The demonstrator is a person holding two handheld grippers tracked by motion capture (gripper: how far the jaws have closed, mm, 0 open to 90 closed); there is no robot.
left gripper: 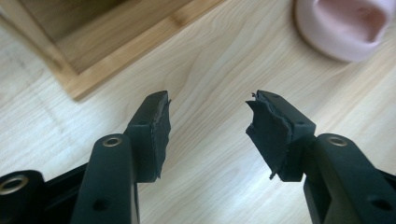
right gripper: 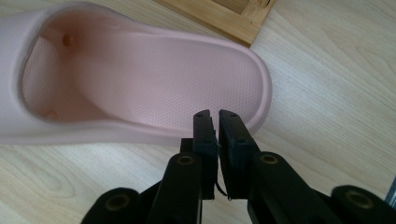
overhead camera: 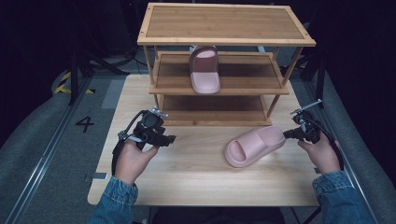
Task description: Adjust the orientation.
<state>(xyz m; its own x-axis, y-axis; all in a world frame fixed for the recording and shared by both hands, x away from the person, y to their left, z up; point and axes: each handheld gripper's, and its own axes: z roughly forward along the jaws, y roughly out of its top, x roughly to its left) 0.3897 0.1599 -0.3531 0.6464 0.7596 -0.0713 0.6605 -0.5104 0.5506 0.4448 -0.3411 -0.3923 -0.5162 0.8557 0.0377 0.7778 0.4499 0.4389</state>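
Gripping the heel rim of the pink foam slipper (right gripper: pixel 140 74), the right hand-held gripper (right gripper: pixel 217 116) has its jaws clenched on that thin wall, nearly touching. The slipper lies on the desk (overhead camera: pixel 187 163) just ahead of it, toe pointing away toward the left hand-held gripper (left gripper: pixel 208 128), which hangs released and empty. It looks light, soft and springy, probably a little slick; the raised rim or the toe strap seems the surest hold. Its twin (overhead camera: pixel 204 70) sits on the bamboo rack's (overhead camera: pixel 224 23) middle shelf.
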